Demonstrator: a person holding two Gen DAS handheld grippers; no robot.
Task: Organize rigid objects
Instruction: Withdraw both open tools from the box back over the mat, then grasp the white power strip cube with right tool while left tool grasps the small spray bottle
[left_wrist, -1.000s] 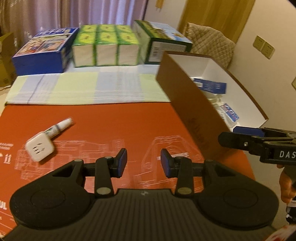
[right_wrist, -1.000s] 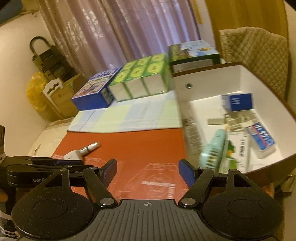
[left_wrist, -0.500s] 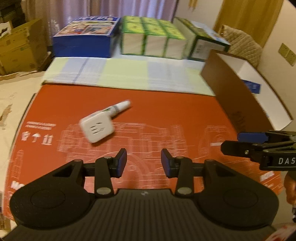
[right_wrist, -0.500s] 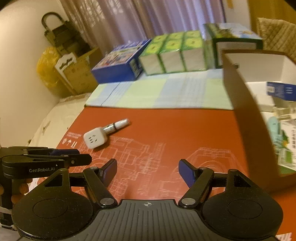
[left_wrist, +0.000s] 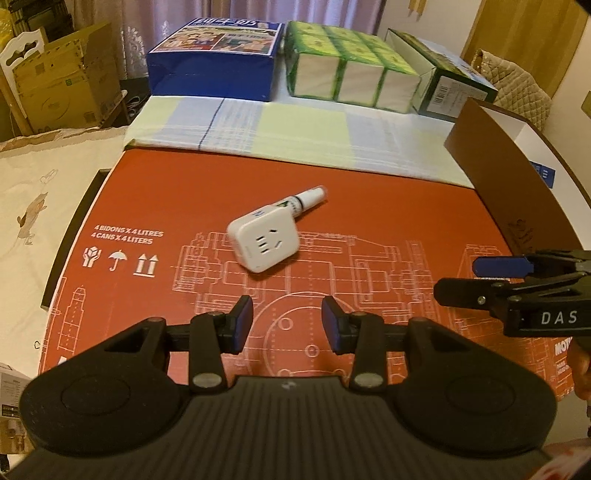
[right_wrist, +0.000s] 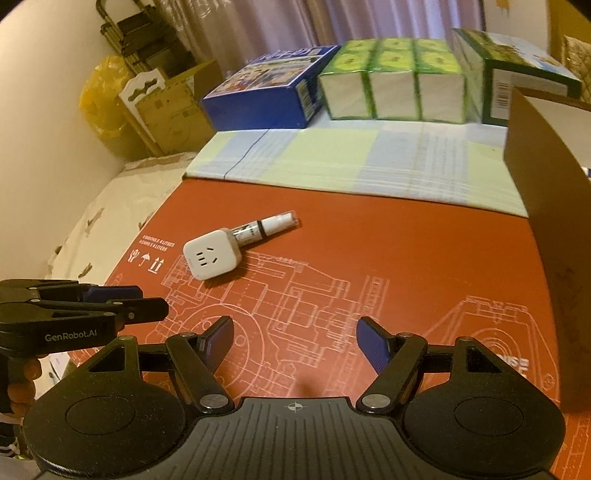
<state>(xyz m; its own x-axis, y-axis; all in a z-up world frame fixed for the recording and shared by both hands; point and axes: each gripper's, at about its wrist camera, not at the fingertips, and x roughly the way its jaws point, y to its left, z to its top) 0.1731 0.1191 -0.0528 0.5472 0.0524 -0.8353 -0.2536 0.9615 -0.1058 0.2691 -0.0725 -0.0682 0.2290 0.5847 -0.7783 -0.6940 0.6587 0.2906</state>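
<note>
Two grippers hovered empty over an orange mat (left_wrist: 177, 199): the left gripper (left_wrist: 286, 325) with jaws slightly apart, the right gripper (right_wrist: 295, 341) wider. A white plug adapter (left_wrist: 263, 240) touched a small tube (left_wrist: 308, 195) at its one o'clock.

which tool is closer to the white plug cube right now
Left, narrowly. The left tool sits just short of the white plug cube, lined up with it; the right tool hangs off to its right, further back.

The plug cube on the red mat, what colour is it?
White. The plug cube shows best in the left wrist view.
</note>
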